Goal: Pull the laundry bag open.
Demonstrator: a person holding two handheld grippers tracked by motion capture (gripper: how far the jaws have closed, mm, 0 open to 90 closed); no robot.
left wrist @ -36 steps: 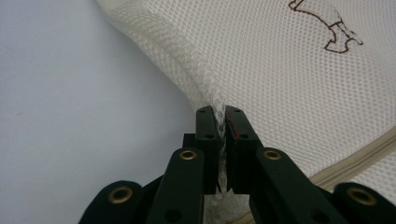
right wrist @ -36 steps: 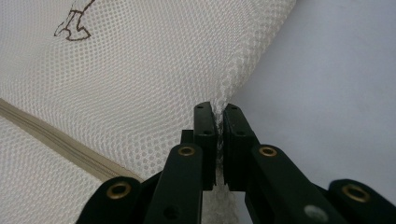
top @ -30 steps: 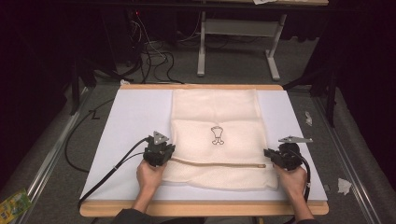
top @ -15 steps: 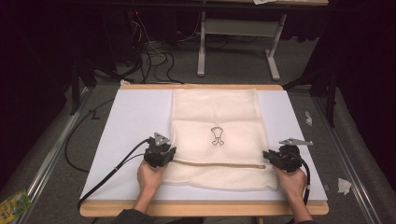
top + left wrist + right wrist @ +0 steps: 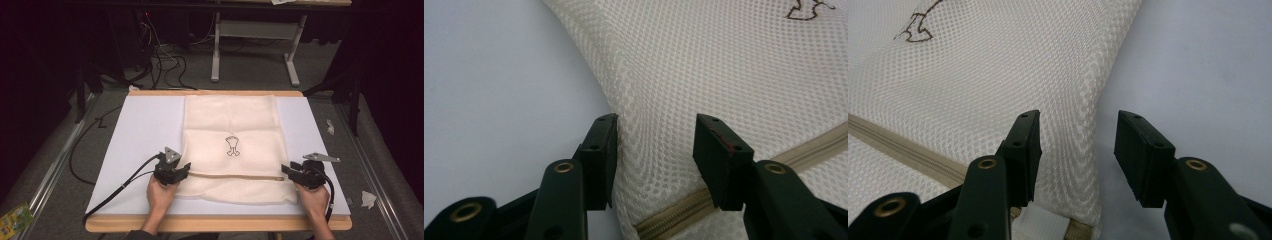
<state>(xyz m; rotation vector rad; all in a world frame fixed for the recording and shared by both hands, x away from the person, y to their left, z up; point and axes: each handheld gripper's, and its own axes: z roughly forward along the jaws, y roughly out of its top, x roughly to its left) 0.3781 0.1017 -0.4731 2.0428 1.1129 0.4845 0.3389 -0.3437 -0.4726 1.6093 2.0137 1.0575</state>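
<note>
A cream mesh bag [image 5: 231,145] lies flat on the white mat [image 5: 145,125] that covers the wooden table [image 5: 215,224], its far edge near the table's far side and its near edge just ahead of the person's hands. From the high view, the left gripper [image 5: 183,170] sits at the bag's left edge and the right gripper [image 5: 286,171] at its right edge, both level with the tan zipper [image 5: 235,176] that runs across the bag near its near end, and a small dark emblem [image 5: 232,146] marks the middle of the fabric. That view is too coarse to show how the jaws stand. The left gripper view settles it: the left gripper [image 5: 656,145] has its jaws spread apart, straddling the bag's raised left edge, with one jaw over the mat and the other over the mesh, and the zipper passing below. The right gripper view shows the same on the other side: the right gripper [image 5: 1078,145] is open across the bag's right edge, one jaw above the mesh and one above the mat. Whether the jaw tips actually touch the fabric is hard to tell, though they appear to be just beside it. A black cable [image 5: 120,189] trails from the left gripper across the mat.
</note>
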